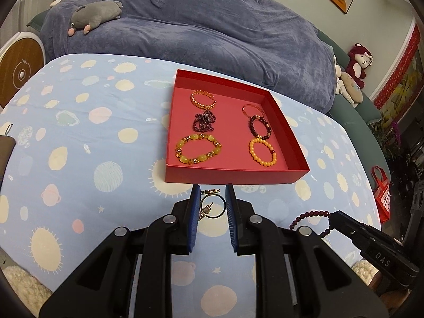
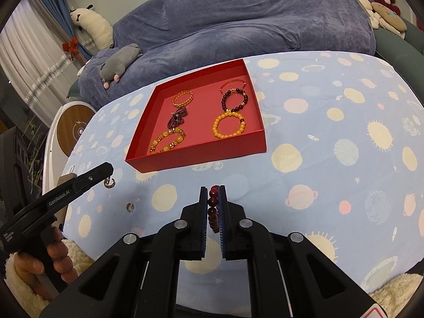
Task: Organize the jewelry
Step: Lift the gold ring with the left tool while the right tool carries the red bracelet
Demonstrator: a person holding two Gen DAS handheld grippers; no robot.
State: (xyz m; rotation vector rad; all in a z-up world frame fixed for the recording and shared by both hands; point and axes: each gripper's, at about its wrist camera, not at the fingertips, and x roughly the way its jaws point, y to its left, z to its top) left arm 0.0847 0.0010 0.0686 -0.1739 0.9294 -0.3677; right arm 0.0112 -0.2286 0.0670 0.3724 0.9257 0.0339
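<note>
Right now your right gripper has its fingers clamped on a dark red bead bracelet, which stands on edge between the pads with beads poking out past the tips at 12 o'clock; the elastic loop could roll or squirt out if you tilt or ease off before it is over the box. Your left gripper has its fingers drawn nearly together on a thin dark ring bangle with a small gold charm; it is hard to tell how firmly the pads bite, so the hoop could slide free on the way over. From the left fingers, the red box sits on the counter just beyond at 12 o'clock; its near wall could catch either piece if you come in low, and dropping carelessly would tangle the six bracelets already laid in two columns.
</note>
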